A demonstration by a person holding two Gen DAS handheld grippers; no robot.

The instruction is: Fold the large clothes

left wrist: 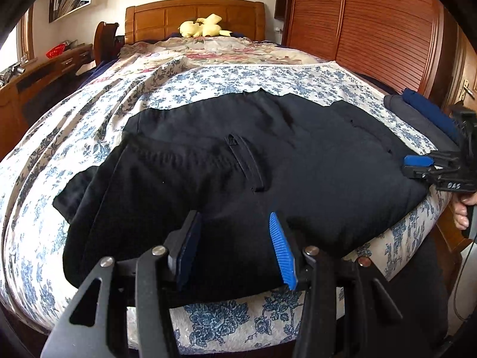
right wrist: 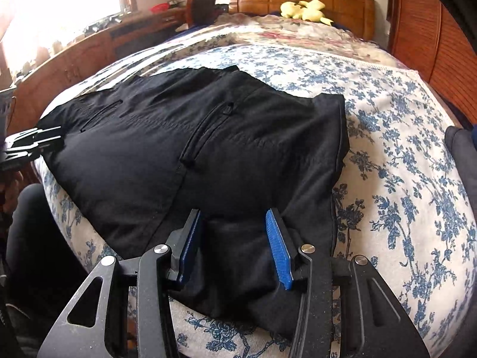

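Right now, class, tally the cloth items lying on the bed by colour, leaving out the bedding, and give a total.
Black: 1, the trousers spread near the bed's edge
Yellow: 1, the soft toy by the headboard
Grey: 1, the folded garment at the right side
Dark blue: 1, the folded garment on top of the grey one
Total: 4

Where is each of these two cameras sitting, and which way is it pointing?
Left wrist view: rides on the left hand-held gripper, looking forward and down over the black trousers on the bed; the right hand-held gripper and fingers show at the right edge.
Right wrist view: rides on the right hand-held gripper, facing the same trousers nearer their right edge; the left hand-held gripper and a dark-clad leg show at left.
Shared: trousers, flowered bed, yellow plush toy, wooden headboard.
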